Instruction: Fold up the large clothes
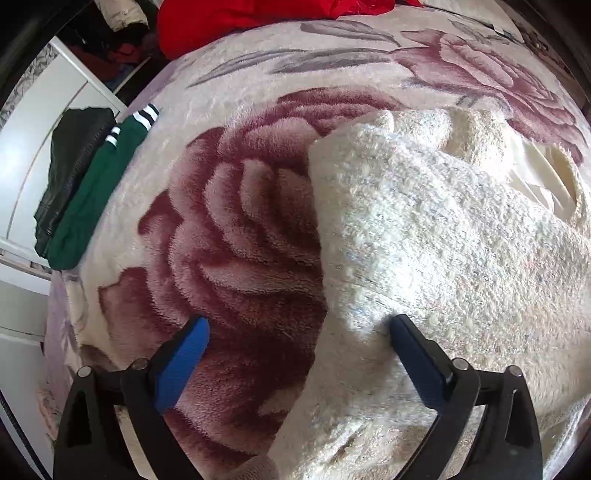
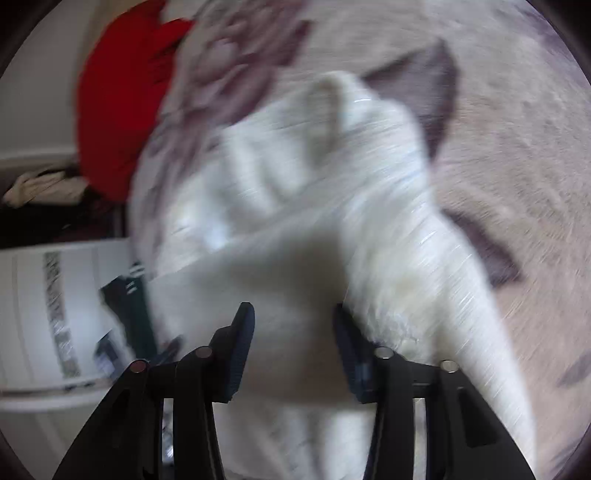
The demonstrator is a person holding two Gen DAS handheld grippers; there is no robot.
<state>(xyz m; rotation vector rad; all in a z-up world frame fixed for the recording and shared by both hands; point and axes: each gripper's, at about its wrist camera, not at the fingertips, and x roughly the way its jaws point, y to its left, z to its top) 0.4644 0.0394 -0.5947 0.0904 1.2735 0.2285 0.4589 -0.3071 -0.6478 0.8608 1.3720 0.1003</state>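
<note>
Lying across a flowered blanket (image 1: pixel 236 221), a cream woolly coat (image 1: pixel 443 236) fills the space ahead and to the right of the left gripper (image 1: pixel 299 328), whose blue-padded fingers (image 1: pixel 184 362) stand wide apart with nothing between them; one pad hangs over the blanket's big rose, the other touches the coat's near edge. Far ahead of that gripper sits a red garment (image 1: pixel 236 22), and off to its left a green garment (image 1: pixel 96 192) with white stripes and a black jacket (image 1: pixel 70 158) hang over the blanket's edge. From the right gripper (image 2: pixel 291 314) the view is smeared by motion: its jaws are parted, the coat (image 2: pixel 332 177) bunched between and beyond them, though whether they grip the cloth cannot be told
</note>
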